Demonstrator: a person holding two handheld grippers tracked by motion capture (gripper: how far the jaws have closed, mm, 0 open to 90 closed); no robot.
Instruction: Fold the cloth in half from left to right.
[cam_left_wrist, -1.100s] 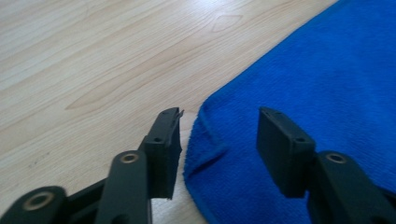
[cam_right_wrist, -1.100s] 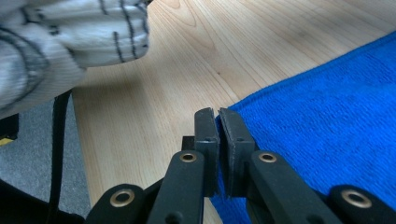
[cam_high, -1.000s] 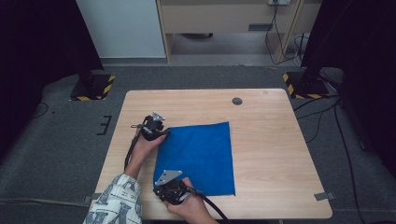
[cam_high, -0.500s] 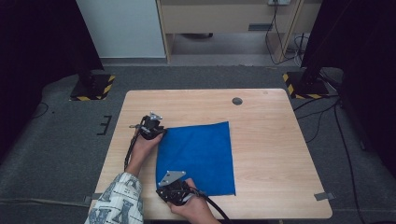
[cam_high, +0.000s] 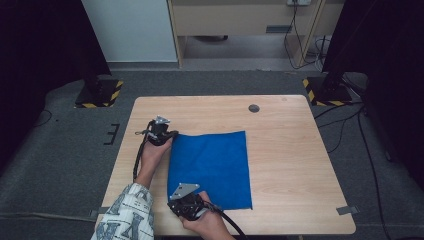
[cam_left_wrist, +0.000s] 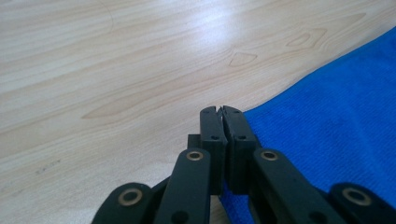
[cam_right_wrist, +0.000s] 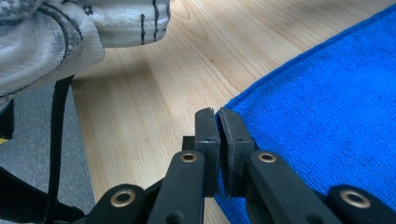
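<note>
A blue cloth (cam_high: 210, 165) lies flat on the wooden table (cam_high: 290, 150). My left gripper (cam_high: 169, 137) sits at the cloth's far left corner. In the left gripper view its jaws (cam_left_wrist: 222, 109) have just been closing and now stand together, with the cloth's (cam_left_wrist: 327, 121) edge pinched low between them. My right gripper (cam_high: 176, 201) is at the near left corner. In the right gripper view it (cam_right_wrist: 217, 112) is shut, with the edge of the cloth (cam_right_wrist: 327, 93) caught between the pads.
A round dark grommet (cam_high: 254, 108) sits near the table's far edge. Black stands with yellow-striped bases (cam_high: 100, 95) (cam_high: 325, 92) flank the table on the floor. A patterned sleeve (cam_right_wrist: 70, 32) hangs close to the right gripper. Bare wood (cam_left_wrist: 116, 70) lies left of the cloth.
The left gripper has shifted very slightly at the cloth's far left corner. The cloth and the right hand have stayed put.
</note>
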